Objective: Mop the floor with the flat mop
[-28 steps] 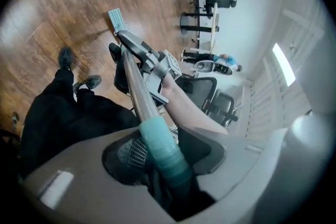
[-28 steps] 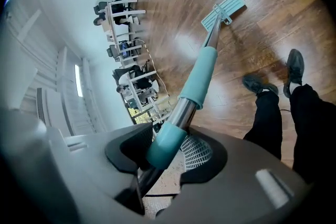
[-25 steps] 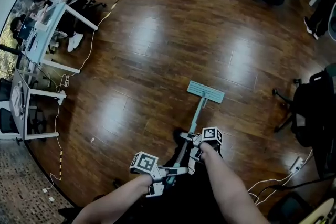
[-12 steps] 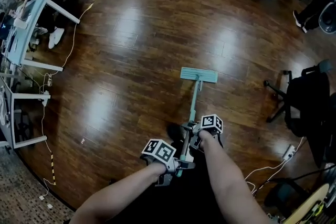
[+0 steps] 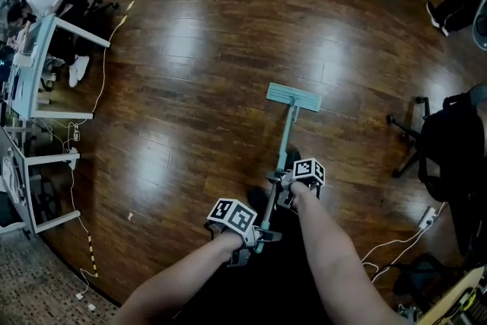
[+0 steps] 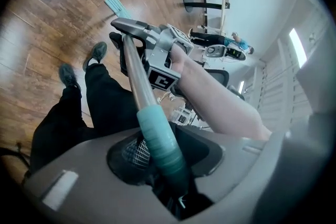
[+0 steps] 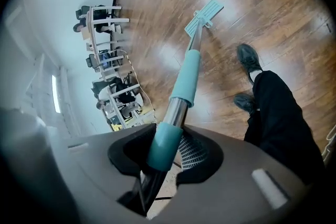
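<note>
The left gripper [image 6: 160, 162] is closing its jaws round the teal end grip of the mop handle [image 5: 285, 141], and the right gripper [image 7: 160, 152], just ahead at one o'clock, is closing on a second teal sleeve. The pole runs on toward twelve o'clock to the pale teal mop head [image 5: 294, 97], flat on the dark wooden floor [image 5: 190, 87]. Desks [image 5: 30, 72] stand at ten o'clock, a black chair [image 5: 449, 141] at three.

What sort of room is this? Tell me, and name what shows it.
Probably an open office or shared workroom: white desks with people seated along the left, a black swivel chair at the right, and a power strip on the wooden floor.
</note>
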`<state>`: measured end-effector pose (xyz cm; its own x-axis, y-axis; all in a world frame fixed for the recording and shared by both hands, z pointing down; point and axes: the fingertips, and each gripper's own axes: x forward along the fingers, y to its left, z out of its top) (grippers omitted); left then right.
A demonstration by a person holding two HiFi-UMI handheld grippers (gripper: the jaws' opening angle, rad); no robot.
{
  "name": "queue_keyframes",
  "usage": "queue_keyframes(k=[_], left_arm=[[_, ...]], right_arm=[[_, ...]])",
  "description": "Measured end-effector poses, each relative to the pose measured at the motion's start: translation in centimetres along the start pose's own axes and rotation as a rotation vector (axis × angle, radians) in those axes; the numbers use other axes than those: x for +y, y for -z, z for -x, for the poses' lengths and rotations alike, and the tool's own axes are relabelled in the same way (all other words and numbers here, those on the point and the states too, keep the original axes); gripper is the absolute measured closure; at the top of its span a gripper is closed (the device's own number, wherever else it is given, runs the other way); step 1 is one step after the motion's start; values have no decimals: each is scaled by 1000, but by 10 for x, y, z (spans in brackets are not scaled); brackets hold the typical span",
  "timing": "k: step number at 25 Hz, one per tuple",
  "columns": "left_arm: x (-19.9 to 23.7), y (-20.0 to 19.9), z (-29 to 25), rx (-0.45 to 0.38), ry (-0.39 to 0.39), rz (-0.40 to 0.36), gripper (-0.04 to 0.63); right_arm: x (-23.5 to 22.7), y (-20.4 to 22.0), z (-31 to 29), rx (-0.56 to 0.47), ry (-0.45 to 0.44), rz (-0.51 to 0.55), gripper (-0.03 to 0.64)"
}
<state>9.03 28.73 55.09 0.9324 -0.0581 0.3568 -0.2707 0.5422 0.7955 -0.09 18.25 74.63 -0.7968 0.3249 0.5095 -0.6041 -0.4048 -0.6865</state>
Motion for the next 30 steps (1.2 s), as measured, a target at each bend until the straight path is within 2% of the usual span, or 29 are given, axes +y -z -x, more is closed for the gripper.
queue_keyframes(k=[3,6,11,13,16,19,21,25,30], left_arm=[[-10,-30,1,-24,-24,12,471],[-26,-66,1,-9,-44,-12,474],[-63,-127,6,-64,-10,-36,466],[-71,-141,1,-39,-20,-45,466],[-77,-143,-10,58,-60,-80,460],[-71,-130,-10,114,-82,-96,457],[-58,-113,-2,139,-93,-101,457],[-21,-72,36,176,-112,-93,465],[30,-19,92,265,-162,-109,466]], right_arm=[[16,-31,3,-3,-19,-5,495],[34,-68,10,-14,-24,2,497],[72,-128,28,-33,-15,23,495],[79,-145,36,-43,-24,26,497],[78,-155,47,-58,-33,29,495],[73,-147,45,-87,-66,3,498],[65,-129,37,-88,-56,-10,497],[55,-81,3,-77,-44,-50,496],[47,-13,-48,-72,-57,-106,491]])
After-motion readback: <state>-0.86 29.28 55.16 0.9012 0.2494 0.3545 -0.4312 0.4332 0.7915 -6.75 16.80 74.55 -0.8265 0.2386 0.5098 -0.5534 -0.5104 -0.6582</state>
